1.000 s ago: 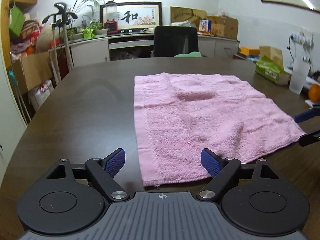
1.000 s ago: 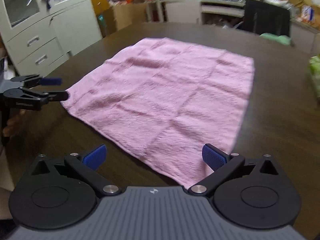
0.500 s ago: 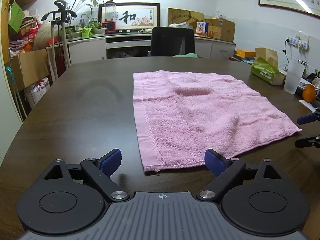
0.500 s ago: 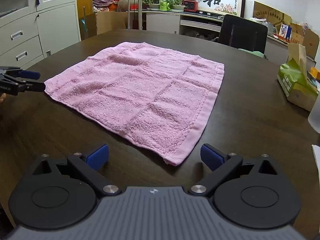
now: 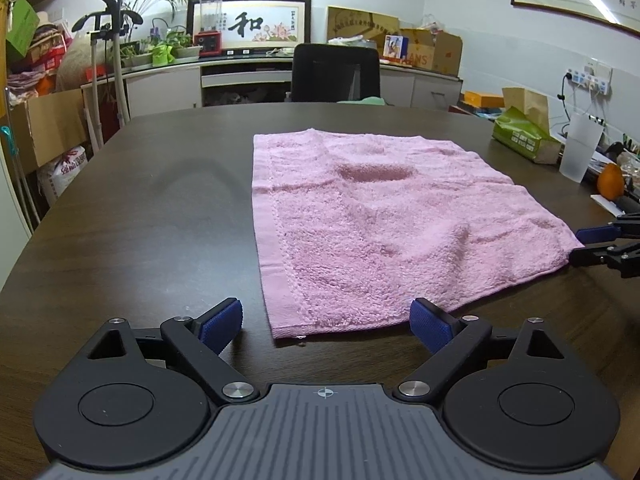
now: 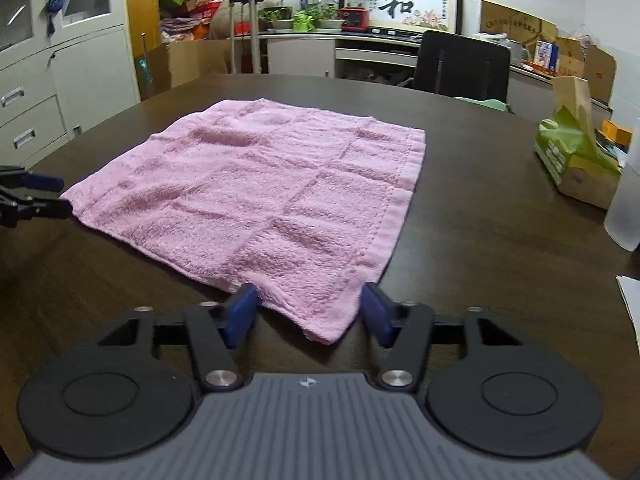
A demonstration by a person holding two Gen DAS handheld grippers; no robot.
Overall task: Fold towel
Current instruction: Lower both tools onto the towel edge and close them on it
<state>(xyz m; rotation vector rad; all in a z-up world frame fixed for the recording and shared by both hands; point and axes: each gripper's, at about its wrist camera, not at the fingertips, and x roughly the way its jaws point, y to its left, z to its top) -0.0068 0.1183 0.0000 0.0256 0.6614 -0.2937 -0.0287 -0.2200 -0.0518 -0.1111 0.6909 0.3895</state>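
One pink towel (image 5: 384, 220) lay flat on the table (image 5: 140, 208). Two grippers, left gripper (image 5: 326, 322) and right gripper (image 6: 308, 314), both stood open, each around a near corner.

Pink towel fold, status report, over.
Left hand-held gripper open, at near-left corner. Right hand-held gripper open, straddling near-right corner. Pink towel flat on dark table, unfolded. Nothing in the way.

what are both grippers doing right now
Left gripper: open, holding nothing, near corner of the towel lies between its jaws.
Right gripper: open, jaws either side of the other near corner, not clamped.
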